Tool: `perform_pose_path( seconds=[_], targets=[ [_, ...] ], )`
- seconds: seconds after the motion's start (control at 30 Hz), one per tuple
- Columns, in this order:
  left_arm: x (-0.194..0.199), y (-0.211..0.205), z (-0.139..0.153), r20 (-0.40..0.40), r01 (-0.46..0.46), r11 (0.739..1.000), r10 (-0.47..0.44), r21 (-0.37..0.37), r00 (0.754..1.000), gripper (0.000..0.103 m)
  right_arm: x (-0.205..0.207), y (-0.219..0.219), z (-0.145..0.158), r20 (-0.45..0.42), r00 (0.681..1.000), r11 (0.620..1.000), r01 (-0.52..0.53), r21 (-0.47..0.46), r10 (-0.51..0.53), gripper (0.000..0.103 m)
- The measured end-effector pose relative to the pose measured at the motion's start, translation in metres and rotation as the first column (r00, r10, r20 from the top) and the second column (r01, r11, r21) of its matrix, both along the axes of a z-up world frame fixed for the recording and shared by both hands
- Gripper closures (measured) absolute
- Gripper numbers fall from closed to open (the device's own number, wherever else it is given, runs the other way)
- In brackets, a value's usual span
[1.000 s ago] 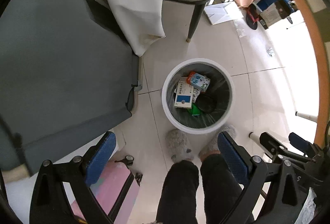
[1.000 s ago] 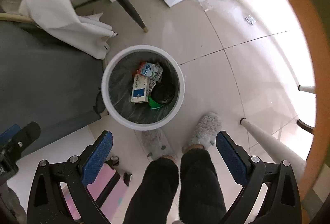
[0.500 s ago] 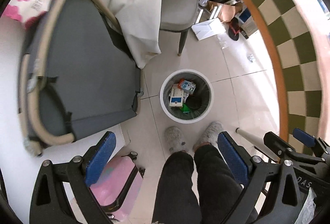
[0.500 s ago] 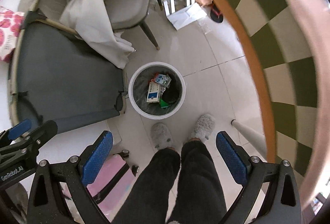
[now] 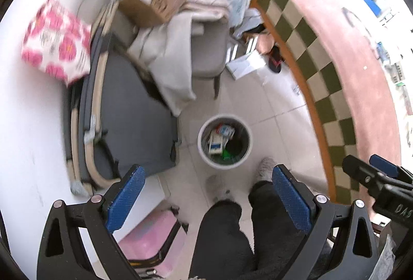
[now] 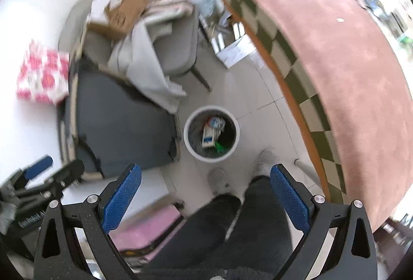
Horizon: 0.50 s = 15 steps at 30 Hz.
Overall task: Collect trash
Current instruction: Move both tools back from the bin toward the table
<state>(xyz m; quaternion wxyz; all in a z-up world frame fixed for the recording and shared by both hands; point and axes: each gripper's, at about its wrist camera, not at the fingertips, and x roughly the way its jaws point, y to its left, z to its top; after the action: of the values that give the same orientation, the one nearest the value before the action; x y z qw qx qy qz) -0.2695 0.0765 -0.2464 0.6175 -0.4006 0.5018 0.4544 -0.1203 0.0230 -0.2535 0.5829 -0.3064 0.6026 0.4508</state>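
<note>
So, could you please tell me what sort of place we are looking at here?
Probably a lived-in home room, rather cluttered: a white trash bin on a tiled floor, a grey chair draped with cloth and cardboard, and a table with a checkered cloth.

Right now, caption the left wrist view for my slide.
Open left gripper held high over a white trash bin holding discarded boxes, beside a checkered table.
</note>
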Motion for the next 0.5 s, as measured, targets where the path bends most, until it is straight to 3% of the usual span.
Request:
perform_pose_path(
  seconds=[0.13, 0.27, 0.37, 0.43, 0.5],
  targets=[
    [0.057, 0.021, 0.026, 0.018, 0.065, 0.996, -0.066, 0.057, 0.998, 0.002, 0.05, 0.004, 0.025, 0.014, 0.995, 0.994, 0.098, 0.046, -0.099, 0.002],
    [0.142, 0.042, 0.053, 0.037, 0.15, 0.982, -0.155, 0.118, 0.987, 0.002, 0.135, -0.004, 0.045, 0.039, 0.972, 0.971, 0.231, 0.068, -0.234, 0.002],
    [0.223, 0.052, 0.069, 0.056, 0.23, 0.963, -0.24, 0.139, 0.969, 0.002, 0.213, -0.023, 0.056, 0.054, 0.934, 0.934, 0.35, 0.074, -0.354, 0.002],
    [0.278, 0.055, 0.075, 0.065, 0.294, 0.945, -0.305, 0.142, 0.95, 0.002, 0.275, -0.044, 0.061, 0.074, 0.89, 0.893, 0.444, 0.072, -0.449, 0.002],
    [0.345, 0.054, 0.082, 0.06, 0.388, 0.908, -0.401, 0.155, 0.914, 0.002, 0.332, -0.068, 0.064, 0.083, 0.841, 0.845, 0.531, 0.065, -0.535, 0.002]
  ],
)
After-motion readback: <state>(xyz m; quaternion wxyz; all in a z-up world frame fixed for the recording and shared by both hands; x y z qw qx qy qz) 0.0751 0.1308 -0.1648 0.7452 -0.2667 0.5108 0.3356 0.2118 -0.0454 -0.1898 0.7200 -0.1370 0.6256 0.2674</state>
